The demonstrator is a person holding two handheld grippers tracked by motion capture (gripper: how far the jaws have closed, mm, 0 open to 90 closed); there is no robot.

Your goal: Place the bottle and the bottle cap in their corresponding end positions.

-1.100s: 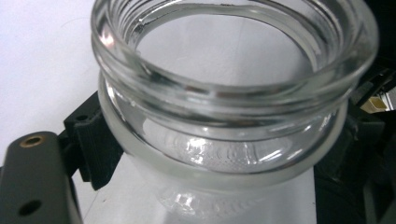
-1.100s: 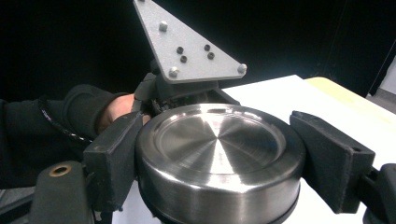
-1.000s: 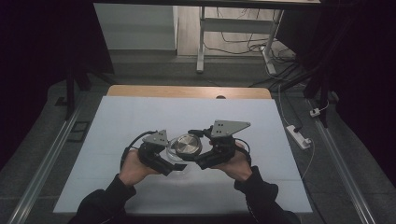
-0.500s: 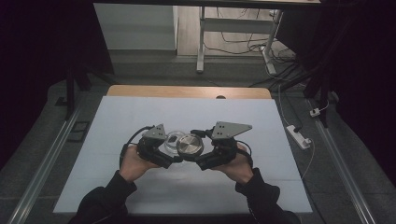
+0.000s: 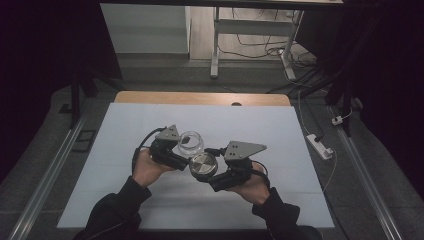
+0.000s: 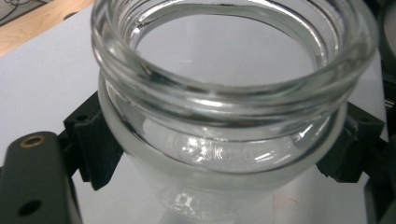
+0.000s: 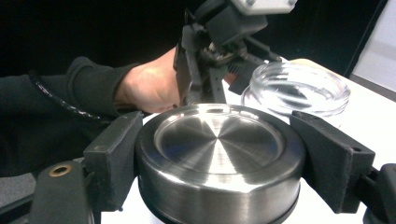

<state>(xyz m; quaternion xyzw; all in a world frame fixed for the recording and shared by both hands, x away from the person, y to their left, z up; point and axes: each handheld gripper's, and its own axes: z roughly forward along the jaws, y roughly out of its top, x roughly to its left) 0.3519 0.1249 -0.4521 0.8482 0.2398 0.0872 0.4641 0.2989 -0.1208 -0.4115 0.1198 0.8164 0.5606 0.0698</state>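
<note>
In the high view the clear, round glass jar (image 5: 190, 142) sits just above the centre of the frame, over the white counter (image 5: 125, 200); the left gripper (image 5: 180, 150) has it clamped from the lower left, and in the left gripper view the two black jaws press the jar (image 6: 224, 154) on either side below the threaded neck, its mouth bare and open toward the top of the frame; whether its base rests on the counter or hangs just above it I cannot tell. The round, brushed-steel lid (image 5: 202, 165) lies just down and to the right of the jar in the high view, touching or nearly touching its rim; the right gripper (image 5: 207, 172) is closed on it, coming in from the lower right, and in the right gripper view the jaws grip the lid (image 7: 219, 158) at its left and right edges, flat top facing up.

The relation that counts: from the right gripper the jar (image 7: 296, 88) stands ahead and toward the upper right of that frame, near but apart from the lid, with the left gripper (image 7: 219, 51) and its hand (image 7: 149, 86) behind it. Lid and jar mouth look roughly parallel, their axes offset sideways; judging from this, the work in hand concerns the lid and the jar mouth, and the right hand carries the part that would travel.
</note>
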